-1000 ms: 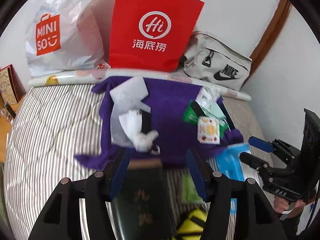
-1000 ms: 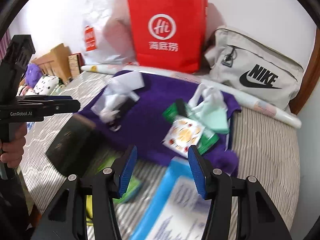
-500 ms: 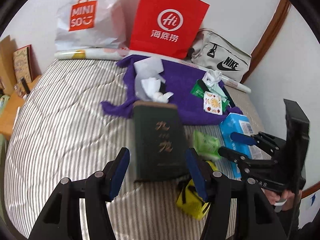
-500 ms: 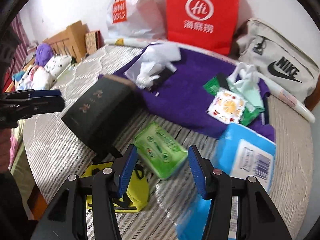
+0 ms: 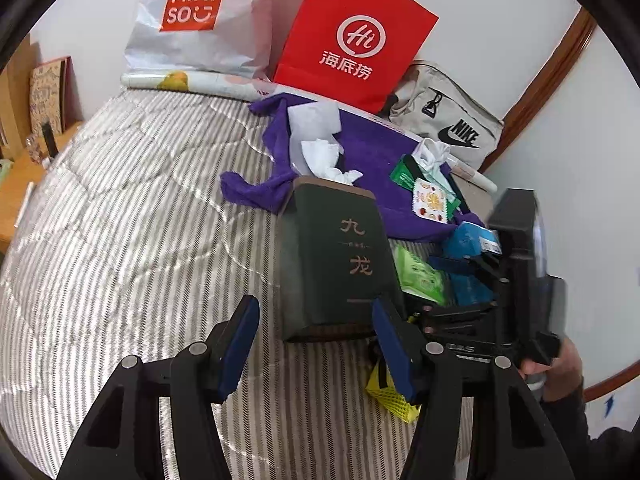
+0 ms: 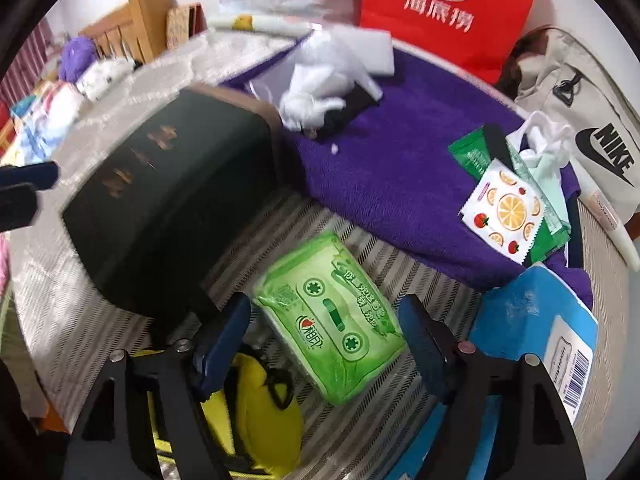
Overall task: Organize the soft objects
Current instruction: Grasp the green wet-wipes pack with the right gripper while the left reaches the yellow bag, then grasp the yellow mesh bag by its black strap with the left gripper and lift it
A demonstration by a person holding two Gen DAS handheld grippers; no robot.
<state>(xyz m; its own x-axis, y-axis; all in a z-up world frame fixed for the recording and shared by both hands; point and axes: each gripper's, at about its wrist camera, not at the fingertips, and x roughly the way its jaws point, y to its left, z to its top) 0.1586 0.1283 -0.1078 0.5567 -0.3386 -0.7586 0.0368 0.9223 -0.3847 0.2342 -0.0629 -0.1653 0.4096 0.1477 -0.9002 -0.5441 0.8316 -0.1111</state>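
A dark green box point(image 5: 340, 256) with gold characters lies on the striped bed, also in the right wrist view point(image 6: 168, 200). My left gripper point(image 5: 316, 344) is open and empty, just short of the box's near end. A green tissue pack point(image 6: 332, 320) lies between the fingers of my open right gripper point(image 6: 324, 344); it also shows in the left wrist view point(image 5: 420, 276). A yellow mesh pouch point(image 6: 256, 412) lies under the right gripper's left finger. A purple towel point(image 6: 400, 168) carries white tissues point(image 6: 320, 84), green sachets and an orange-print packet point(image 6: 508, 212).
A blue tissue pack point(image 6: 536, 328) lies at the right. A red paper bag point(image 5: 356, 36), a white Miniso bag point(image 5: 192, 20), a Nike bag point(image 5: 448, 124) and a rolled sheet point(image 5: 192, 82) line the wall. The bed's left edge meets wooden furniture point(image 5: 16, 176).
The left gripper has drawn back and let go of the dark green box, which now lies on the bed. The right gripper has dropped down over the green tissue pack.
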